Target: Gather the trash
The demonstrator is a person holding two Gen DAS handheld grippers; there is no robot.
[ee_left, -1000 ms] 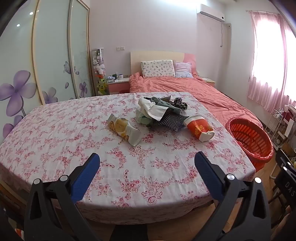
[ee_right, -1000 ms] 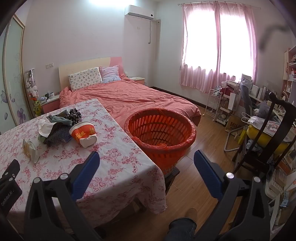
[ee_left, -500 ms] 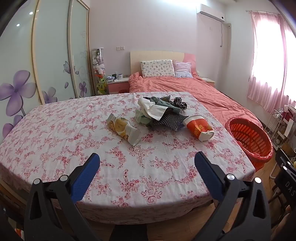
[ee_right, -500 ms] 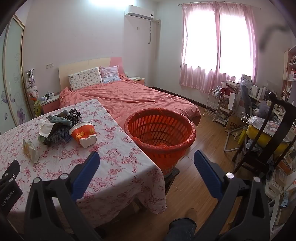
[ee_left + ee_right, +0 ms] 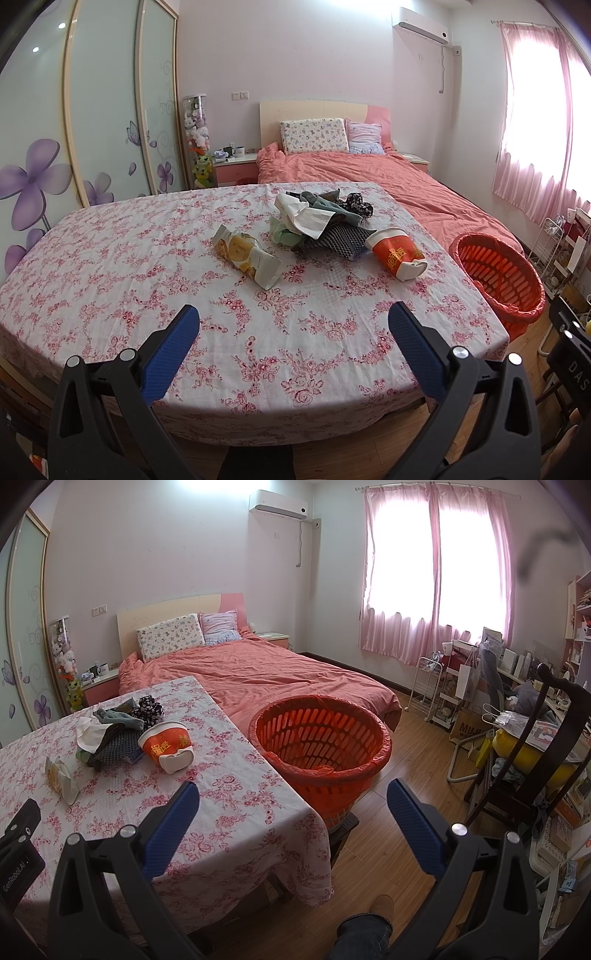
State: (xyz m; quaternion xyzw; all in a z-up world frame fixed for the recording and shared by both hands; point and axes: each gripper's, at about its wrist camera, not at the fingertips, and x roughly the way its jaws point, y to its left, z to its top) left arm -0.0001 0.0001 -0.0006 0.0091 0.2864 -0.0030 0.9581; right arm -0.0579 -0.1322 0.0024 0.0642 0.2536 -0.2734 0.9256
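A yellow snack wrapper (image 5: 245, 255), a red and white paper cup (image 5: 398, 254) on its side and a pile of crumpled tissue and cloth (image 5: 317, 221) lie on the table with a floral cloth (image 5: 184, 280). An orange basket (image 5: 498, 277) lined with a red bag stands on the floor at the table's right end. My left gripper (image 5: 293, 332) is open and empty above the table's near edge. My right gripper (image 5: 293, 812) is open and empty, over the table's corner beside the basket (image 5: 319, 746). The cup (image 5: 166, 746), wrapper (image 5: 61, 779) and pile (image 5: 114, 727) also show in the right wrist view.
A bed with a coral cover (image 5: 258, 675) lies behind the table and basket. A dark wooden chair (image 5: 546, 746) and a cluttered desk (image 5: 517, 679) stand at the right. A wardrobe with flower doors (image 5: 74, 122) lines the left wall. A person's shoe (image 5: 380, 908) is on the wooden floor.
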